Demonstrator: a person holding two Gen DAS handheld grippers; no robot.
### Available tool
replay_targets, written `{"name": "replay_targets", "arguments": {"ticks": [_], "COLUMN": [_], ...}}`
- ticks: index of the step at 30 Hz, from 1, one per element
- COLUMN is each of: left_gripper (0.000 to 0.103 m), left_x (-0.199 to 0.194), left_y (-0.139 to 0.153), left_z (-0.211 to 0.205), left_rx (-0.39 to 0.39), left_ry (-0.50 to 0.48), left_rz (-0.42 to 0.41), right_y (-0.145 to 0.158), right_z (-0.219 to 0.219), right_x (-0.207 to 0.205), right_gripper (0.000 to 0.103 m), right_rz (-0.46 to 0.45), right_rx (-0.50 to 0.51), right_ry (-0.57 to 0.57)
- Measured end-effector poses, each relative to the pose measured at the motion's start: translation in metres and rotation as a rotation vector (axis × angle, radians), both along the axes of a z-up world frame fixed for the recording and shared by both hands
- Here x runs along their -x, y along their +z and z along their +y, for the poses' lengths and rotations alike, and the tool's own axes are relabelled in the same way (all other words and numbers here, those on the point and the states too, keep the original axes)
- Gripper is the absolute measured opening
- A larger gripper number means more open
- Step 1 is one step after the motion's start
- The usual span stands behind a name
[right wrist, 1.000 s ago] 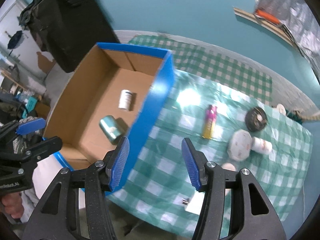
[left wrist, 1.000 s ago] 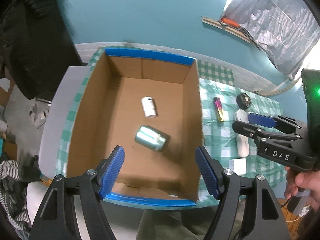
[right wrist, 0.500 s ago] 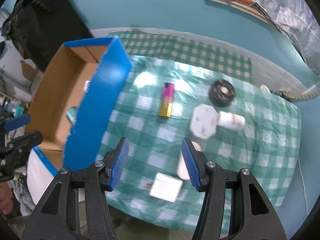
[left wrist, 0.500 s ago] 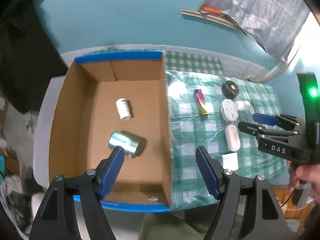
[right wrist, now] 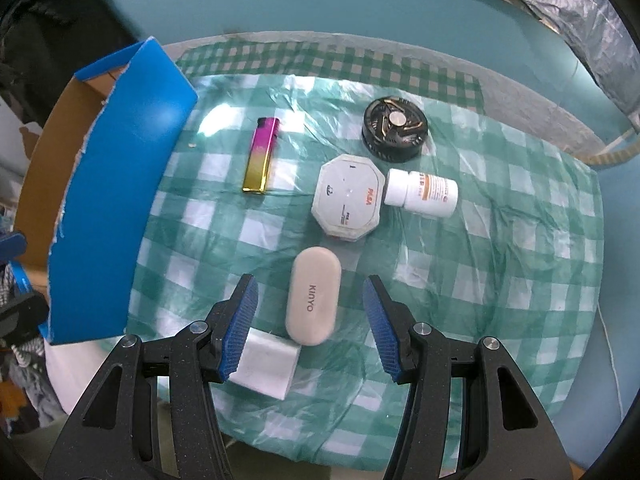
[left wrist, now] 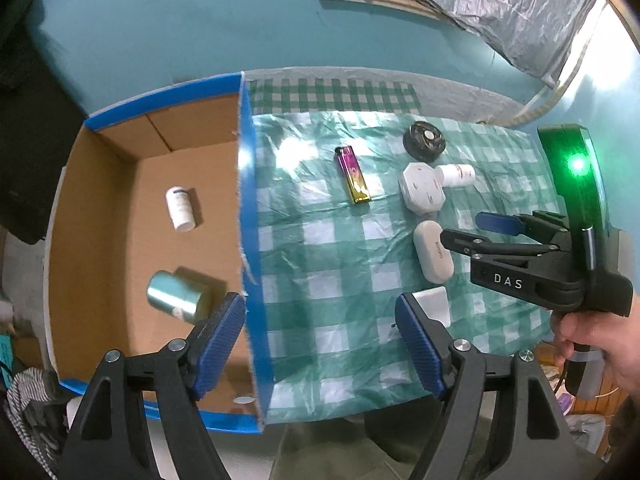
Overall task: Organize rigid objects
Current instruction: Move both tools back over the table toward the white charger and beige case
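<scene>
A cardboard box (left wrist: 248,216) with blue rims stands at the table's left; inside lie a white pill bottle (left wrist: 180,208) and a silver can (left wrist: 174,296). On the green checked cloth lie a pink-gold lighter (right wrist: 261,160), a black round disc (right wrist: 394,127), a white octagonal case (right wrist: 347,195), a white pill bottle (right wrist: 422,193), a beige oval case (right wrist: 313,301) and a white square block (right wrist: 266,364). My right gripper (right wrist: 310,326) is open, its fingers either side of the oval case. My left gripper (left wrist: 320,344) is open and empty above the box's right wall.
The box's blue outer wall (right wrist: 120,184) stands left of the loose objects. A teal floor surrounds the table. A silver tarp (left wrist: 480,8) and a wooden strip lie on the floor at the far right. The table's front edge is close below both grippers.
Both grippers have moved right, away from the box. The right gripper has come down over the oval case, which now lies between its fingers.
</scene>
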State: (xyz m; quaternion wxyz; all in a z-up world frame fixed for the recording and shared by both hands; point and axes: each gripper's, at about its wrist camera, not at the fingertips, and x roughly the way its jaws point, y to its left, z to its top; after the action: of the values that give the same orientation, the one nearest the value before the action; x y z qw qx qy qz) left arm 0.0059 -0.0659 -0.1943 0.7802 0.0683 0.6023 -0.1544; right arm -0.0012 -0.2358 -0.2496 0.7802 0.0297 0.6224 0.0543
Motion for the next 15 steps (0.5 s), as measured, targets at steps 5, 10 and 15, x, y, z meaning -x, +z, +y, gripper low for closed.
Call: {"name": "replay_targets", "arguments": {"ticks": [5, 10, 15], "left_gripper": [0.079, 0.079, 0.079], "left_x": [-0.002, -0.006, -0.004], "left_y": [-0.016, -0.030, -0.048], "left_z": [-0.009, -0.015, -0.025], "left_rx": [-0.035, -0.052, -0.078], "left_ry": [0.006, 0.025, 0.036], "left_rz": [0.008, 0.027, 0.032], "right_y": [-0.013, -0.033, -0.053], "right_z": [0.003, 0.007, 0.007], "right_x": [-0.004, -0.009, -0.010], "right_gripper": [0.055, 0.055, 0.055], "right_rz": [0.013, 0.044, 0.068], "right_rx": [0.030, 0.036, 0.053], "right_ry": [0.033, 0.058, 0.058]}}
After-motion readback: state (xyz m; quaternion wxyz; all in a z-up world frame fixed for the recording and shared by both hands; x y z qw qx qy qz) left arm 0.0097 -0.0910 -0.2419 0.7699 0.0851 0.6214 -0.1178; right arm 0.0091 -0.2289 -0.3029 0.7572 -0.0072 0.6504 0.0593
